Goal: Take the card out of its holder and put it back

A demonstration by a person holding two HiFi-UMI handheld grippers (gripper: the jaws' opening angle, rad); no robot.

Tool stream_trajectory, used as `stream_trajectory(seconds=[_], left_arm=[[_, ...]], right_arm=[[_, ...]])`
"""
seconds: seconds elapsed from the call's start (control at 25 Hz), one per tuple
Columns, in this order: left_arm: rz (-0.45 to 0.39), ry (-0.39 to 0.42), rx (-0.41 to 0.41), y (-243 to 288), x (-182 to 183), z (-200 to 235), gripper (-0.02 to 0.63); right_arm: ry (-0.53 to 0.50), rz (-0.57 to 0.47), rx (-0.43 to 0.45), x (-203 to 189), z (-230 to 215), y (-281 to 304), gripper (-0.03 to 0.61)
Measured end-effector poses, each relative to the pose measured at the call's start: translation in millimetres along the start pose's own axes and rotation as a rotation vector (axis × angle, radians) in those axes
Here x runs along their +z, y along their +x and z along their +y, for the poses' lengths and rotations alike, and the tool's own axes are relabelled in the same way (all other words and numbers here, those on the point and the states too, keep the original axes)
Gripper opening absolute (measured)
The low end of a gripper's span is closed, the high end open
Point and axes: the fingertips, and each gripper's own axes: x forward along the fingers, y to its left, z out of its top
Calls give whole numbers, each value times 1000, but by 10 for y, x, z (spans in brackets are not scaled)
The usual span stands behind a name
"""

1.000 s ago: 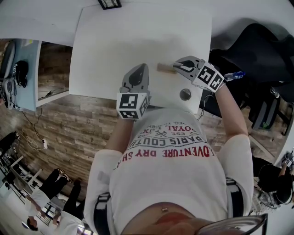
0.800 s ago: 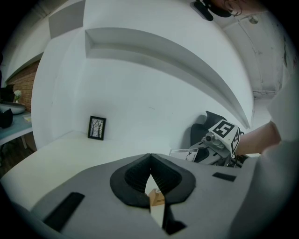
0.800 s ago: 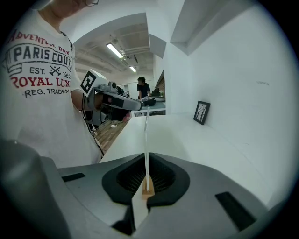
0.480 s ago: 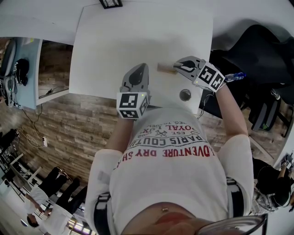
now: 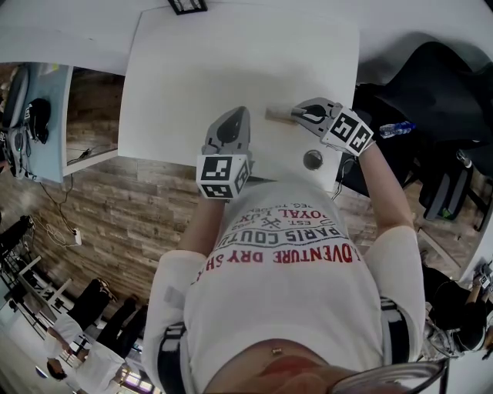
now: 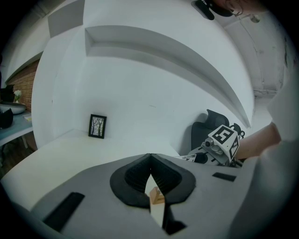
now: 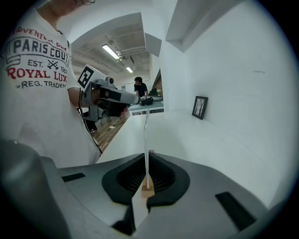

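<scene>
The right gripper [image 7: 146, 156] is closed on the card [image 7: 146, 133]. The card stands upright and edge-on between its two pads and rises past the jaw tips. Right below the pinch, at the foot of the card, sits the small wooden holder [image 7: 148, 188] on the white bench [image 5: 200, 69]. Whether the card's lower edge is seated in the holder's slot or just above it cannot be told. In the head view the holder lies directly ahead of this gripper's tips and touches them.

The left gripper [image 6: 149, 158] has its jaws together and holds nothing. It rests low over the bench beside the right gripper, a little apart from it. The holder lies off its tips, toward the right gripper.

A round fitting [image 5: 312, 159] is set in the bench just behind the right gripper, on the person's side. A small black picture frame [image 5: 185, 6] stands at the far edge of the bench, well ahead of both grippers. A clear bottle [image 5: 397, 128] shows beyond the right gripper's marker cube, off the bench
</scene>
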Motion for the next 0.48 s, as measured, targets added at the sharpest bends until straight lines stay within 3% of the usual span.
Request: stream_trajectory(seconds=[0.48], left_arm=[[16, 23, 0, -51, -25, -12, 25]], right_arm=[[17, 44, 69, -277, -2, 143, 35]])
